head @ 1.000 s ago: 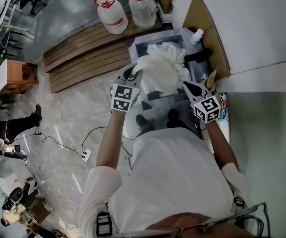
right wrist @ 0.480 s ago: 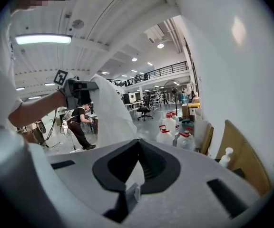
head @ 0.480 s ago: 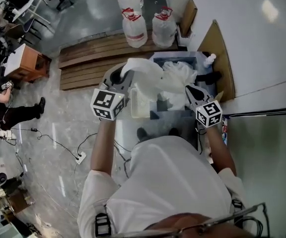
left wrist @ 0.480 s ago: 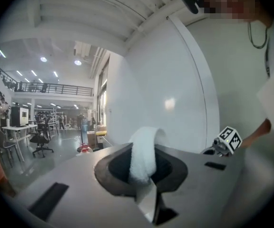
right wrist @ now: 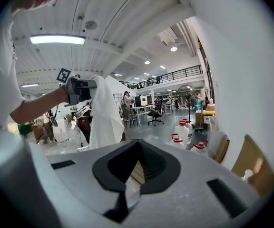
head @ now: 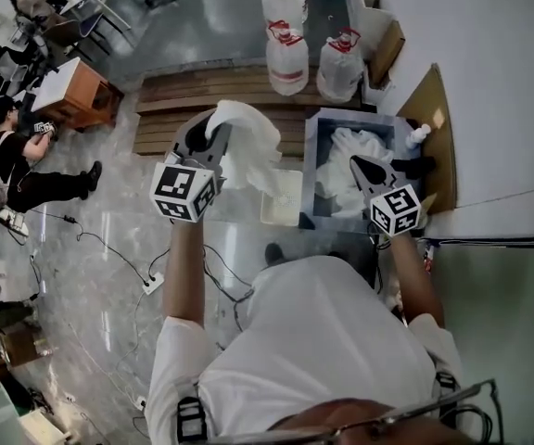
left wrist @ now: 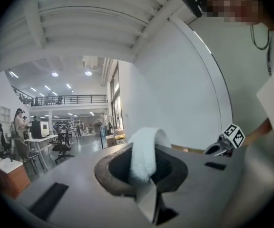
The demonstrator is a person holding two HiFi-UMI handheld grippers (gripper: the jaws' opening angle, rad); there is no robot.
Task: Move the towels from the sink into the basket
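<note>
My left gripper [head: 215, 133] is shut on a white towel [head: 250, 150] and holds it in the air, left of the sink [head: 310, 160]. In the left gripper view the towel [left wrist: 144, 155] drapes over the jaws of the left gripper [left wrist: 144, 145]. More white towels [head: 355, 146] lie bunched in the sink. My right gripper [head: 356, 163] hovers over them, its jaws together and nothing between them [right wrist: 138, 142]. A pale rectangular bin [head: 282, 199] stands beside the sink's left wall, below the hanging towel. The right gripper view shows the towel [right wrist: 106, 113] hanging from the left gripper [right wrist: 82, 89].
Two big water jugs [head: 287, 58] [head: 341, 54] stand behind the sink, with a wooden pallet [head: 202, 95] to their left. A cardboard sheet [head: 438, 123] and a small bottle [head: 417, 135] sit right of the sink. Cables and a power strip [head: 152, 286] lie on the floor at left.
My left gripper has lifted the towel off the heap in the sink and carried it left, clear of the sink. The right gripper has stayed over the sink.
</note>
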